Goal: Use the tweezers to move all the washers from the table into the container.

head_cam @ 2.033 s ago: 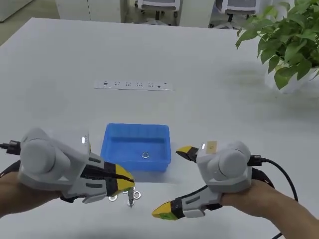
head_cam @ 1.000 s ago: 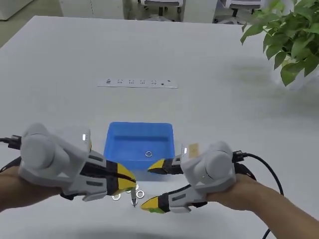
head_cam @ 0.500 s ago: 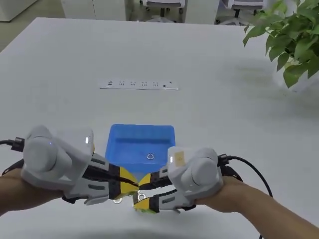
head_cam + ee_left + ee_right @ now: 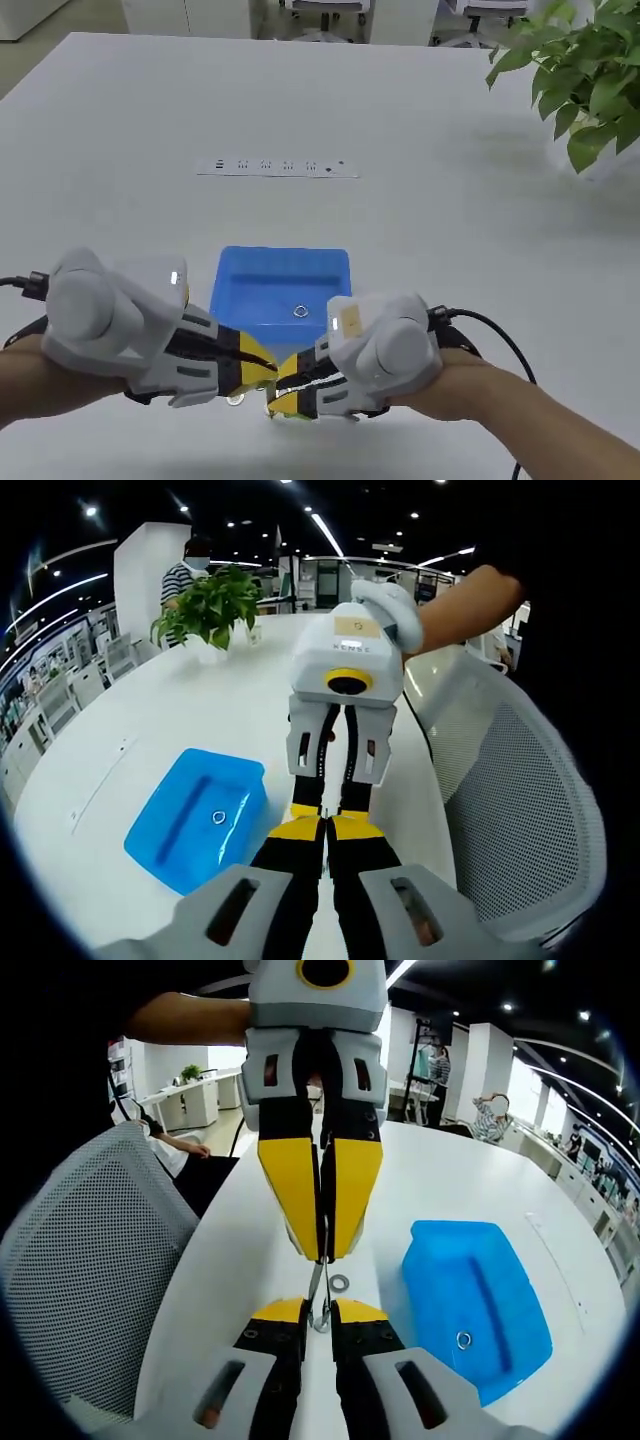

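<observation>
Seen from overhead, the left gripper (image 4: pixel 265 365) and right gripper (image 4: pixel 283 390) cover most washers on the tabletop (image 4: pixel 400 200); one washer (image 4: pixel 234 400) peeks out, half hidden. The tweezers (image 4: pixel 320 1285) vanish upward between the left gripper's fingers (image 4: pixel 295 1195). The plant (image 4: pixel 590 80) runs off the edge.

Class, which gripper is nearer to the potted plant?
Right. The right gripper lies on the potted plant's side of the table; the left gripper lies on the opposite side, their tips meeting by the blue container.
</observation>
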`<move>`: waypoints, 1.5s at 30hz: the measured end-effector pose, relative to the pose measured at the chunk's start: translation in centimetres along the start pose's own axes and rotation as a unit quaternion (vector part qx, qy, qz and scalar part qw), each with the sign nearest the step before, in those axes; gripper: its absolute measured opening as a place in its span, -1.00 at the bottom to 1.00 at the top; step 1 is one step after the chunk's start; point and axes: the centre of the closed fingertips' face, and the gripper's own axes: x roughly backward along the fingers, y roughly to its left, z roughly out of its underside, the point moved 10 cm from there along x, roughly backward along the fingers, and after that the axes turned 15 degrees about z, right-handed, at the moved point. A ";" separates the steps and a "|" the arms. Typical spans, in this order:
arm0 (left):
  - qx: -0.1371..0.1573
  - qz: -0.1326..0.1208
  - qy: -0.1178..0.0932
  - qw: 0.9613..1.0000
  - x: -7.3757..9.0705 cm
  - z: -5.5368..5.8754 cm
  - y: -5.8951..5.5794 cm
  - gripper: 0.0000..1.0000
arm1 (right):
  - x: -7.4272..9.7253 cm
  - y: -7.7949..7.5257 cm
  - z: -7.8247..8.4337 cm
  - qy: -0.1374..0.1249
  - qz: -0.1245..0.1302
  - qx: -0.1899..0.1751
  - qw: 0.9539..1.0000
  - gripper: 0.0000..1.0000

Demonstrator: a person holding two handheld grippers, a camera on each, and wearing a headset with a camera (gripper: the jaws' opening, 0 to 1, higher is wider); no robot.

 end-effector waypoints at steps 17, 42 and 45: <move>0.004 -0.003 -0.002 1.000 0.0 0.4 0.0 -0.90 | -0.2 -0.2 0.0 0.004 -0.010 -0.007 1.000 -0.78; -0.001 -0.003 0.003 1.000 -0.2 0.6 0.1 -0.88 | -1.2 0.3 0.0 0.010 -0.010 0.013 1.000 -0.82; -0.002 -0.005 0.005 1.000 -0.2 0.5 0.1 -0.88 | -1.1 0.4 -0.1 0.010 -0.011 0.013 1.000 -0.82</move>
